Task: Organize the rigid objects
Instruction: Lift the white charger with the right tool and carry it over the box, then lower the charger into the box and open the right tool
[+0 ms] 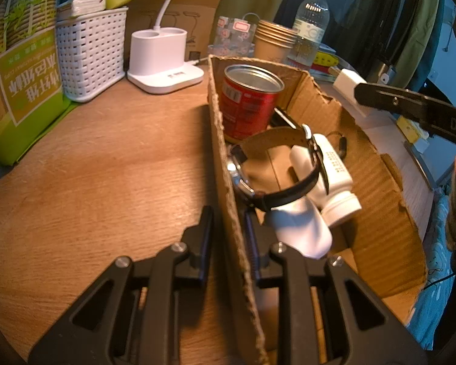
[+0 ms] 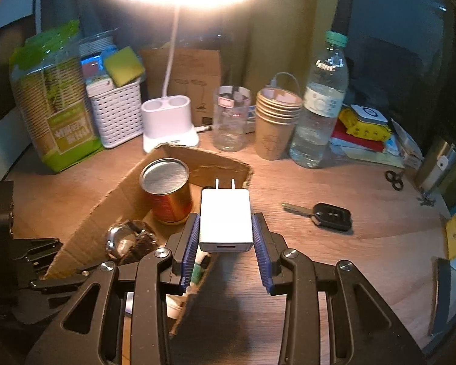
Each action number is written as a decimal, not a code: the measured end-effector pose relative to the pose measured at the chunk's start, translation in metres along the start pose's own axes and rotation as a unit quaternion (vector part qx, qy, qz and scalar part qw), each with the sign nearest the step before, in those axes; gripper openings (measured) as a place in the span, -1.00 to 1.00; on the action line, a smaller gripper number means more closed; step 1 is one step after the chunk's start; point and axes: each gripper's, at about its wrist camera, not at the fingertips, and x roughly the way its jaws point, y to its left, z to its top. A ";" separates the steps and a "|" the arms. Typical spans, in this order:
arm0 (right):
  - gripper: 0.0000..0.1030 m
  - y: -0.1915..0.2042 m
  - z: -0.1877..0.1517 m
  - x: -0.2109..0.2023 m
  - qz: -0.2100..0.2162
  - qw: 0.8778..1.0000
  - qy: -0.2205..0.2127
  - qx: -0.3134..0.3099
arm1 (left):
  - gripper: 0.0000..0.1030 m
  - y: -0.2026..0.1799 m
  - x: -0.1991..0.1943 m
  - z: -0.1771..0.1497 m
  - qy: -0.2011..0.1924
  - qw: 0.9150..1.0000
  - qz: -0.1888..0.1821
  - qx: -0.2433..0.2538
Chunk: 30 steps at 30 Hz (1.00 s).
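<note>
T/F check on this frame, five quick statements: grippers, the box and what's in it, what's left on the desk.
1. The right gripper holds a white USB charger. True.
2. The left gripper hangs free above the desk. False: its fingers straddle the wall of the cardboard box.
3. The red can stands upright inside the box. True.
4. The car key is already in the box. False: it lies on the wooden desk, right of the box.
5. The wristwatch lies on the desk beside the lamp base. False: it is inside the box, over a white bottle.
</note>
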 end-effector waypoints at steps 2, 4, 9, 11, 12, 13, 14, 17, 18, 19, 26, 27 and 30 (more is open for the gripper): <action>-0.29 0.004 0.000 0.001 0.005 1.000 0.002 -0.002 | -0.57 0.000 0.000 0.000 0.000 1.000 0.000 0.000; -0.29 0.008 -0.001 0.003 0.009 1.000 0.004 -0.005 | -0.57 0.000 0.000 0.000 0.000 1.000 0.000 0.000; -0.29 0.015 -0.002 0.007 0.018 1.000 0.009 -0.011 | -0.57 -0.001 0.000 0.000 0.000 1.000 0.000 0.000; -0.29 0.017 -0.002 0.008 0.020 1.000 0.010 -0.012 | -0.57 0.000 0.000 0.000 0.000 1.000 0.000 0.000; -0.29 0.017 -0.002 0.009 0.022 1.000 0.011 -0.012 | -0.57 0.000 0.000 0.000 0.000 1.000 0.000 0.000; -0.29 0.018 -0.002 0.010 0.023 1.000 0.011 -0.012 | -0.57 0.000 0.000 0.000 0.000 1.000 0.000 0.000; -0.29 0.019 -0.002 0.011 0.023 1.000 0.011 -0.013 | -0.57 0.000 0.000 0.000 0.000 1.000 0.000 0.000; -0.29 0.022 -0.001 0.015 0.027 0.999 0.013 -0.014 | -0.56 0.001 0.000 0.000 0.000 1.000 0.000 0.000; -0.29 0.023 -0.001 0.017 0.029 0.999 0.015 -0.017 | -0.56 0.001 0.000 0.000 0.000 1.000 0.000 0.000; -0.29 0.025 -0.001 0.019 0.030 0.999 0.018 -0.019 | -0.56 0.000 0.000 0.000 0.000 1.000 0.000 0.000; -0.29 0.033 -0.002 0.032 0.041 0.998 0.036 -0.031 | -0.56 0.001 0.000 0.000 0.000 1.000 -0.001 0.000; -0.29 0.033 -0.002 0.034 0.041 0.998 0.039 -0.032 | -0.56 0.001 0.000 0.000 0.000 1.000 -0.001 0.000; -0.29 0.032 -0.001 0.037 0.039 0.998 0.041 -0.031 | -0.56 0.000 0.000 0.000 0.000 1.000 -0.001 0.000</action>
